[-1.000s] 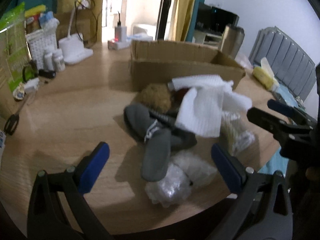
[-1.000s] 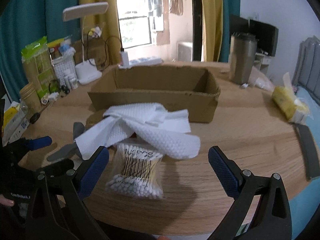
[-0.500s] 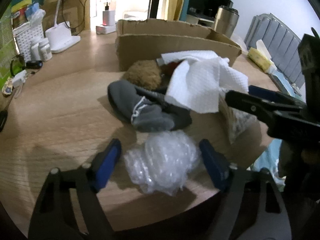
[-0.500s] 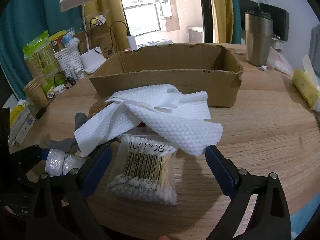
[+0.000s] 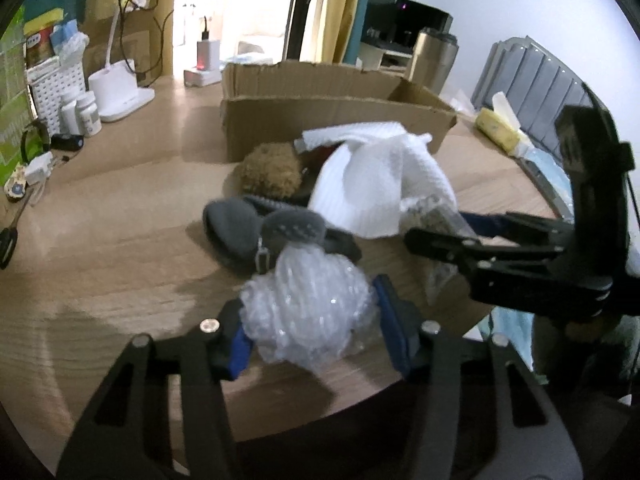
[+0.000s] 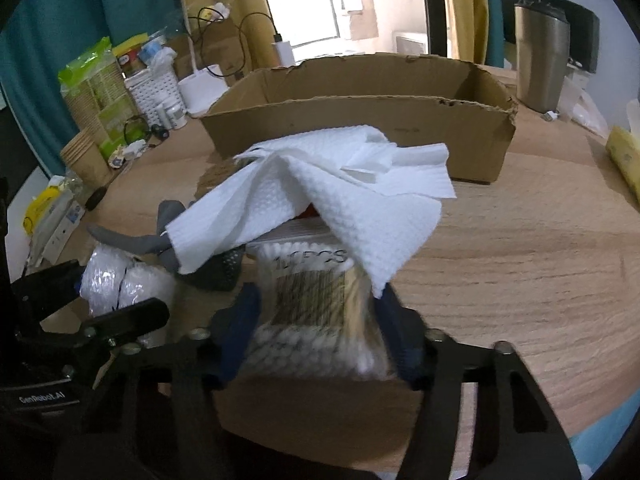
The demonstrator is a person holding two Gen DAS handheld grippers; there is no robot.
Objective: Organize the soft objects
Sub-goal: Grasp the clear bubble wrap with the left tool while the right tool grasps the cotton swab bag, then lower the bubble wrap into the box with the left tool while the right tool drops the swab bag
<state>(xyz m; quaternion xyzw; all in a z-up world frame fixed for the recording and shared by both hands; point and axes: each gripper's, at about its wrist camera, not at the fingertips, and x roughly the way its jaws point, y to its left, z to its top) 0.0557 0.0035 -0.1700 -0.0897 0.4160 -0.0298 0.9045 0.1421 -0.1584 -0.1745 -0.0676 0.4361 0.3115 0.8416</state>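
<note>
From my left wrist, my left gripper [image 5: 312,332] is pinching the bubble wrap [image 5: 308,308], a blue pad pressed in on each side of the wad. I judge I hold it across its bulk because it is springy and would slip out of a shallow bite. Just ahead of it lie the grey socks [image 5: 256,232], then the white cloth [image 5: 372,184] draped over the rest of the pile, with a brown fuzzy ball [image 5: 270,170] to the left of the cloth. Beyond the pile stands the open box [image 5: 332,116], its near wall facing me; that looks like where the soft things belong. My right gripper [image 5: 460,236] reaches in from my right, low over the desk [image 5: 100,248].

From my right wrist, my right gripper [image 6: 316,320] is closed on the bag of cotton swabs [image 6: 312,308], pads squeezing its two sides. The picture is blurred here, so I cannot tell whether the bag is off the desk. A corner of the white cloth [image 6: 320,192] hangs over the bag's far end, so lifting may drag it. The socks [image 6: 132,240] poke out to the left from under the cloth, and my left gripper [image 6: 108,292] with its bubble wrap [image 6: 120,284] sits further left. The box [image 6: 360,128] is straight ahead, beyond the cloth, with its inside bare as far as I can see.
</note>
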